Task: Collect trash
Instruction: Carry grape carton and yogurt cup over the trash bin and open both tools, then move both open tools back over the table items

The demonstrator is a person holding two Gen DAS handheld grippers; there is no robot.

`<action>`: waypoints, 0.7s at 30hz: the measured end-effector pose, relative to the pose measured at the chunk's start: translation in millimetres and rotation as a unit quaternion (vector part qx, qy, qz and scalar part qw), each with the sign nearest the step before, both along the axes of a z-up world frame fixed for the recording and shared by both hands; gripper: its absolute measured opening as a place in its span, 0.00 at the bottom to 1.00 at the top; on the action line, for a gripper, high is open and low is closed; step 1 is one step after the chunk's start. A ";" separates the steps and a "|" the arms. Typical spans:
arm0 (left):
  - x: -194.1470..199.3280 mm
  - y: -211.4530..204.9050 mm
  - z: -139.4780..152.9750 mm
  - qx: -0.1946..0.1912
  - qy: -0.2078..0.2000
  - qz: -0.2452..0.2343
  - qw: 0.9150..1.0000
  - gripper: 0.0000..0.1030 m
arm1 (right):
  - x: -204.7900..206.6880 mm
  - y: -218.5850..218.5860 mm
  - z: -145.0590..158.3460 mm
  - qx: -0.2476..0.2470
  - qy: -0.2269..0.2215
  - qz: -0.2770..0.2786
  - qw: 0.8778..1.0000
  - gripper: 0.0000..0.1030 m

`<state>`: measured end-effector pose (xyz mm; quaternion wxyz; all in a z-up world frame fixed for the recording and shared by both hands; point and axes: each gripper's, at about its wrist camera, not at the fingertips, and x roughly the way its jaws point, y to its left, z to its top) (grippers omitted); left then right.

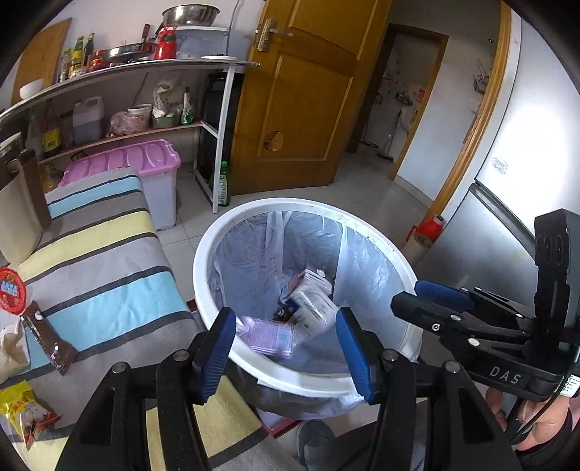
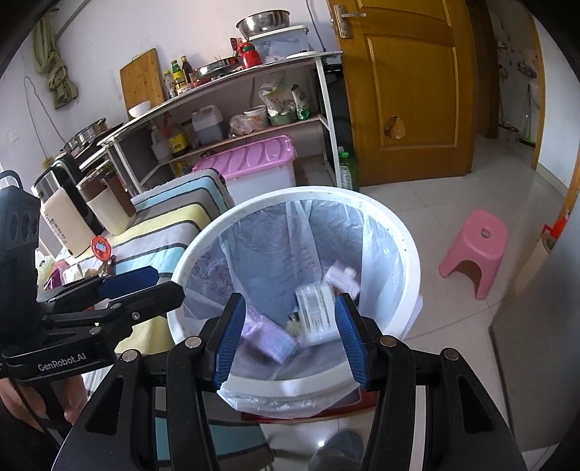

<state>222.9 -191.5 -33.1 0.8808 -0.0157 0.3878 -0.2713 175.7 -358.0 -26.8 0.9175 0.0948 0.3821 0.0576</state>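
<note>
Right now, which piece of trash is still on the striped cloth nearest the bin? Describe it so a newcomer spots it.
Start at the white bin with the clear liner, then move to the striped cloth beside it. Near the cloth's edge lies a brown wrapper, long and flat. Unlike the round red lid above it and the yellow snack bag below, it is a narrow dark strip.

1. Pink stool (image 2: 475, 250) on the tiled floor, well right of things;
2. Pink-lidded storage box (image 2: 253, 168) beside the shelf rack (image 2: 232, 108);
3. Wooden door (image 2: 409, 83) behind; steel bowl (image 2: 264, 21) up top.
</note>
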 end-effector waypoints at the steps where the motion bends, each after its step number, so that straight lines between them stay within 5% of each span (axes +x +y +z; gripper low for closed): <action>1: -1.9 2.3 0.9 -0.003 -0.001 0.002 1.000 0.56 | -1.7 0.2 1.2 0.001 -0.002 0.000 1.000 0.51; 21: -66.8 81.4 27.4 -0.022 -0.038 0.072 0.996 0.56 | -42.0 54.8 35.5 0.000 -0.043 0.054 0.998 0.51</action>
